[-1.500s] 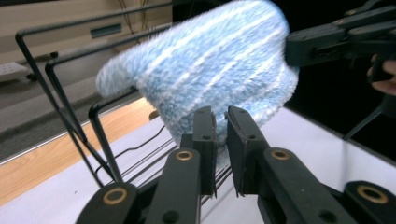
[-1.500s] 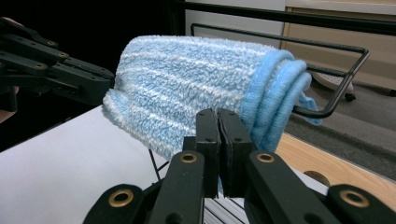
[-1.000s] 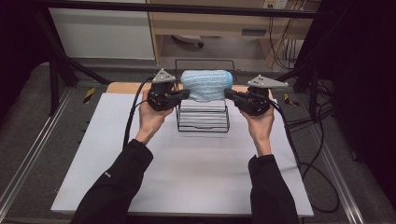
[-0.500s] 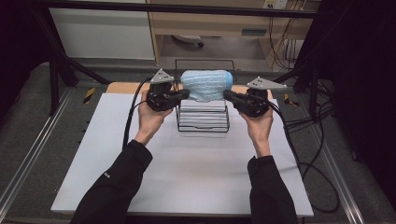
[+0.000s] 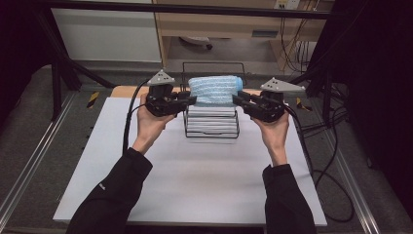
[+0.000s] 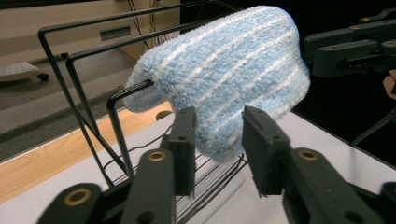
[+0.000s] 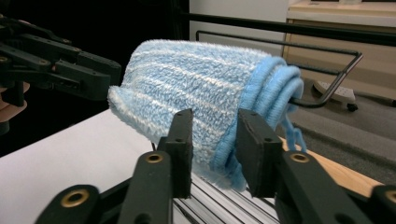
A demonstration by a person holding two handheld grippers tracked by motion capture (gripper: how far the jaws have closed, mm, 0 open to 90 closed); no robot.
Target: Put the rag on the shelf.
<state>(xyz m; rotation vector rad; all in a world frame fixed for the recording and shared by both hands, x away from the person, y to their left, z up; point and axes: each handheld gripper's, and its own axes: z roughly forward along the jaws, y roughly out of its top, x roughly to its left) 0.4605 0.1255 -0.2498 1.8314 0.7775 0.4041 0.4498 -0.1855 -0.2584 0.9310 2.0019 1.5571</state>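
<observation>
Cloth: a fluffy light-blue cloth with thin white stripes point(image 5: 213, 90) is hanging draped over the top bar of a black wire rack point(image 5: 211, 127) near the far middle of the counter; its hemmed, folded edge is facing the right tongs in the right gripper view point(image 7: 275, 84).
Rack: it is standing on the white counter point(image 5: 195, 170), with pale slats lying across its base; the cloth is covering the middle of its upper bars.
Left tongs: the left tongs point(image 5: 191, 99) are being held at the cloth's left end; in the left gripper view point(image 6: 218, 140) the jaws are standing apart with the cloth's lower edge hanging between and behind them, and whether either jaw is touching it is hard to make out.
Right tongs: the right tongs point(image 5: 237, 99) are being held at the cloth's right end; in the right gripper view point(image 7: 212, 137) the jaws are gaping with the hemmed edge sitting in the gap, not pinched.
Hands: the left hand point(image 5: 148, 122) and right hand point(image 5: 272, 129) are reaching in from the near edge in dark sleeves.
Hidden: the tongs' bodies are blocking the lower rack in both gripper views; the room's dark sides are giving up little detail.
</observation>
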